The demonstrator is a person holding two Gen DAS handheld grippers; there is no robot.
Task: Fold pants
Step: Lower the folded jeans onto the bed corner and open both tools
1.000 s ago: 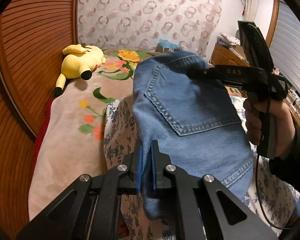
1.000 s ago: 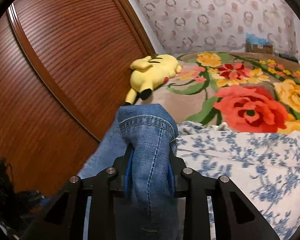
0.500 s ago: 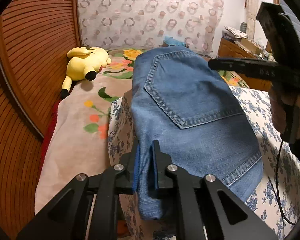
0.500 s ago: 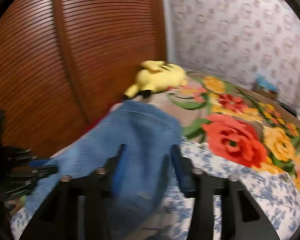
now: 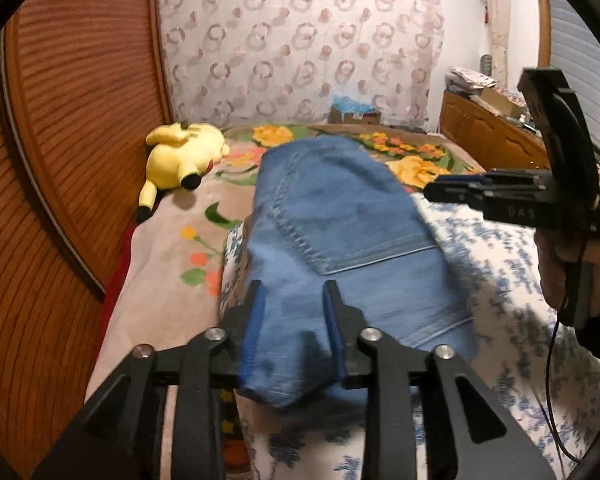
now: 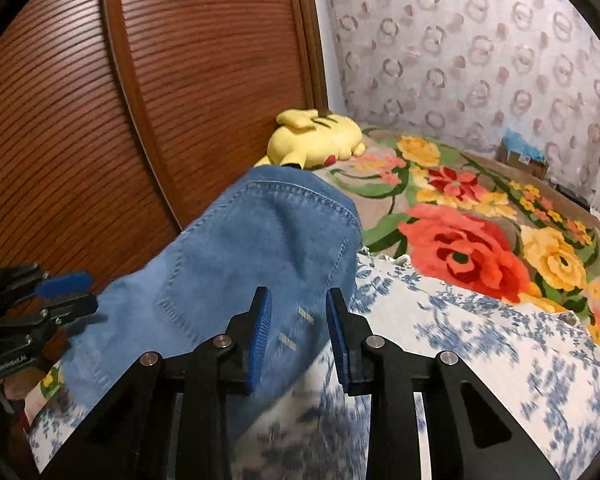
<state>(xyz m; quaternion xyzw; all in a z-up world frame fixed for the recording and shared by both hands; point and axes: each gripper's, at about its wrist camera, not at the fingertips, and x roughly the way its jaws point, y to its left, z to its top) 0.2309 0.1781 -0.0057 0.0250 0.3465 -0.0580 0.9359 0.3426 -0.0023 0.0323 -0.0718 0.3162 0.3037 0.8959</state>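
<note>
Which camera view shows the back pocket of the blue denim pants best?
The left wrist view: the pocket on the blue denim pants shows whole there. The right wrist view shows only faint pocket stitching.

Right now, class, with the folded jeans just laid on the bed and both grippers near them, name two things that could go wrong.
1. The left gripper is opening with denim between its pads; pulling back could drag the jeans and undo the fold.
2. The jeans lie near the edge of the blue-flowered sheet, with the right gripper straddling their edge; a nudge might slide them off, or catch the cloth again.
</note>
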